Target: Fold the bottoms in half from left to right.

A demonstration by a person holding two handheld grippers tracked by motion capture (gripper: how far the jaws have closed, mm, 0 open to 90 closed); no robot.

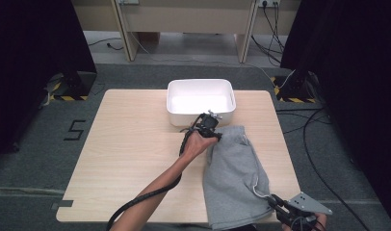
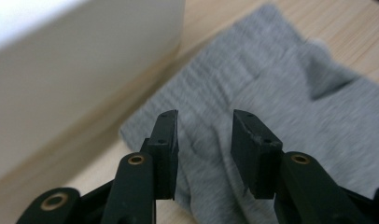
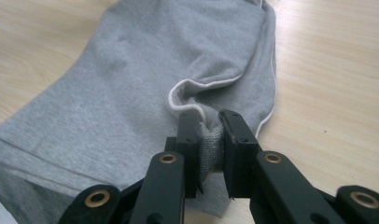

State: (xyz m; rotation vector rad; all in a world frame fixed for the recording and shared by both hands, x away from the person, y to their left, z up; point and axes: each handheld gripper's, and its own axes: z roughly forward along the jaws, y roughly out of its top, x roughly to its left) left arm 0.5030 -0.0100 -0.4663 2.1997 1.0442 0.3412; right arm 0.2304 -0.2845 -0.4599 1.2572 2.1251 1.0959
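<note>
Pinching a bunched fold of the grey knit shorts with white piping (image 3: 145,88), the right gripper (image 3: 208,140) has its black pads (image 3: 190,135) squeezed onto the cloth near the hem, at the near right table edge. Only a small wad sits between the jaws; the bite looks shallow, close to the pad tips. Risk: a pull up or sideways could strip the fabric out, since the rest of the garment lies flat and drags on the wood.

Left gripper (image 2: 205,140): jaws parted, nothing pressed between them. It hovers over the far end of the shorts, just beside the white rectangular plastic tub (image 2: 75,70). In the high view this gripper (image 1: 209,126) sits at the garment's far left corner, the tub (image 1: 201,84) right behind it. Risks:
- closing on a single thin layer, or on air, because the cloth lies flat under the gap with only a slight ridge;
- knocking the tub wall, which is very near the left pad (image 2: 165,140);
- uneven lift, one end held and the other not, so the shorts swing or unfold.

Pale wooden tabletop (image 1: 131,159): smooth, so the garment may slide rather than bunch. Near end of the shorts reaches the table edge; a slip there could drop it off.
</note>
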